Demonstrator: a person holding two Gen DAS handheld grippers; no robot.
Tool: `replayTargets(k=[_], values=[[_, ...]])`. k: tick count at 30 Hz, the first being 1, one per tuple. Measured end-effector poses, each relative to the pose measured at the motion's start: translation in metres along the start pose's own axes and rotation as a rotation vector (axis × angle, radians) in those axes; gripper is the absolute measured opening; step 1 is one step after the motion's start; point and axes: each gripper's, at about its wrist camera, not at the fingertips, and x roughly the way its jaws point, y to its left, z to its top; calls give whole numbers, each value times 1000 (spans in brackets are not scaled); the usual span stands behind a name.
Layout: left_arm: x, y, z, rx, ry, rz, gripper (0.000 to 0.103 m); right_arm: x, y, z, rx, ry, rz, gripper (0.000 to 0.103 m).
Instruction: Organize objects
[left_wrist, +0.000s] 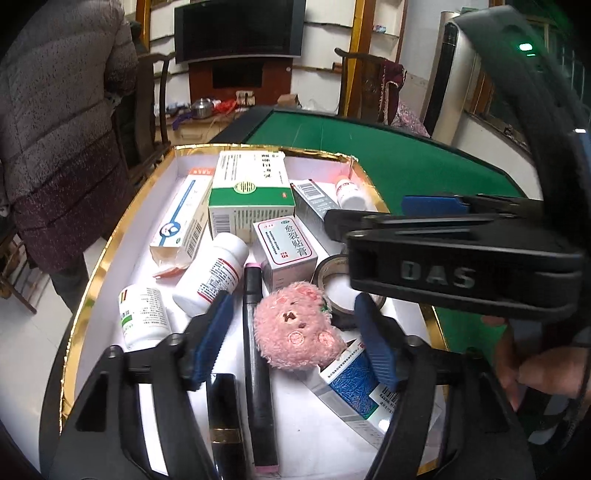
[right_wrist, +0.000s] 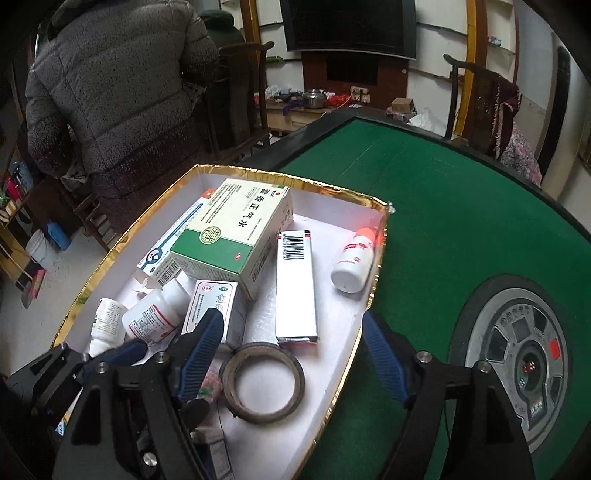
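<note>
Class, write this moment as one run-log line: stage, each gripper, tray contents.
stage: sorting | left gripper: open over pink plush | right gripper: open above tape roll | gold-rimmed tray: boxes, bottles

Left gripper: black frame, blue ribbed pads, silver screws. Right gripper: the same, "DAS" embossed on its body.

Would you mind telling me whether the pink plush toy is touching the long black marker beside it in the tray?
Touching. The left wrist view shows the pink plush toy with its fuzzy edge pressed against, and slightly overlapping, the black marker; no tray floor shows between them.
</note>
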Motion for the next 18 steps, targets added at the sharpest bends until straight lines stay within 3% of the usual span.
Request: replayTargets(k=[7,12,14,16,18], values=[[-25,-11,-10,35,-123,75,71,-32,-3,-22,17,-81,-30,81],[-50,-19,-19,22,-210,145,71,-77,-7,-46,-7,-199,-41,84],[-61,-21,-24,20,-236,175,71,-98,-7,-59,-25,-257,-48,87],[-74,-22,-30,15,-273,177,72,-114,-6,-75,-52,-290,-47,103],[-86,-21,-38,8,-296,174,77,-126,-6,-90,-69,-315,-41,103]])
